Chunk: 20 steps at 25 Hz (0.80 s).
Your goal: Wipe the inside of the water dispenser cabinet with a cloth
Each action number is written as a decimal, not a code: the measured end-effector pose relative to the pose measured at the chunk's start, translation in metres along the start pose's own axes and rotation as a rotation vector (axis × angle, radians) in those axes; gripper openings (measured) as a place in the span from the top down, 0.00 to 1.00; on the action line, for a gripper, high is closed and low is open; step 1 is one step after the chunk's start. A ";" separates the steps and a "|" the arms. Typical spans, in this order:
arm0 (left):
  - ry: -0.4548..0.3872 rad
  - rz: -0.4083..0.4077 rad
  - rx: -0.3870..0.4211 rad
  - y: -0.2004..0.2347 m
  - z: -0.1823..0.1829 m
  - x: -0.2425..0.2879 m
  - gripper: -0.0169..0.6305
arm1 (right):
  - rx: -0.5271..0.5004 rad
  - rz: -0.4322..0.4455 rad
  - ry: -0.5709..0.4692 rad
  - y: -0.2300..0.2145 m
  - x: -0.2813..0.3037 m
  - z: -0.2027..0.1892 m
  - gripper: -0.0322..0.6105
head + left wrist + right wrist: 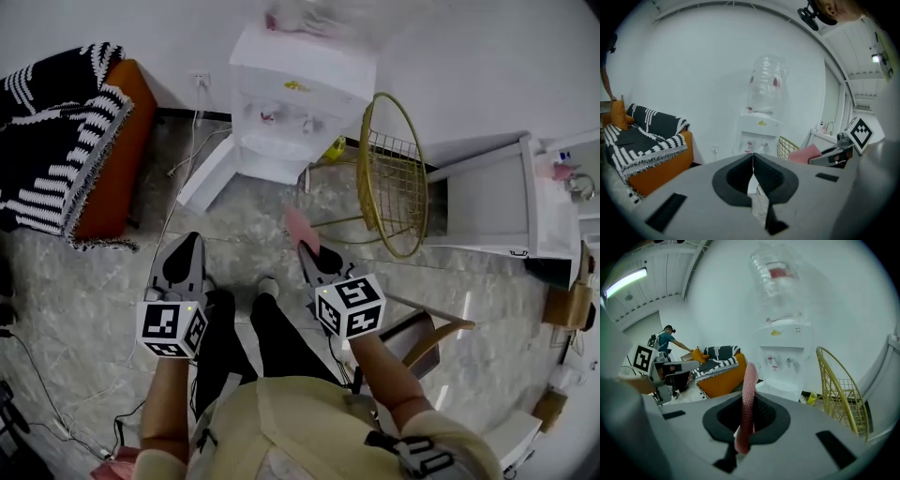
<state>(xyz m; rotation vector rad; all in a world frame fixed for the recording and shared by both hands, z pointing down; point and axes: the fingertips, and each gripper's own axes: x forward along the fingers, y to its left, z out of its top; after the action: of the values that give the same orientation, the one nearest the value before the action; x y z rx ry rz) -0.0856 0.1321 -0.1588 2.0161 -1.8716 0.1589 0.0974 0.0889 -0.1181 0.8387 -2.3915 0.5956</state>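
**Pink cloth in the grip, water dispenser across the floor**

A grey marbled floor (84,291) runs to a white wall (469,56). The white water dispenser (300,94) stands at the floor's far edge, with a gold wire chair (394,178) just beside it. An orange sofa (127,141) under a striped blanket (56,122) sits toward the far-left corner. Over the floor's near part, well apart from the dispenser, the left hand-held gripper (190,246) has its jaws pressed together on nothing. The right hand-held gripper (309,251) pinches a pink cloth (749,394), which stands up between its jaws.
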 end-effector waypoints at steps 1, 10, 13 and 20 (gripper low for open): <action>0.007 -0.012 0.000 0.003 -0.003 0.008 0.95 | 0.000 -0.007 0.006 -0.002 0.006 -0.002 0.91; 0.103 -0.191 0.031 0.031 -0.048 0.083 0.95 | 0.051 -0.108 0.021 -0.008 0.072 -0.021 0.91; 0.121 -0.253 0.065 0.041 -0.056 0.103 0.95 | 0.093 -0.154 0.009 -0.007 0.096 -0.029 0.91; 0.175 -0.313 0.099 0.068 -0.086 0.141 0.95 | 0.090 -0.224 -0.027 -0.012 0.143 -0.038 0.91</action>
<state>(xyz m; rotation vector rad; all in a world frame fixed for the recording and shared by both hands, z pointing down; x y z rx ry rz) -0.1221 0.0281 -0.0186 2.2514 -1.4489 0.3340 0.0226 0.0396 0.0008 1.1420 -2.2668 0.6083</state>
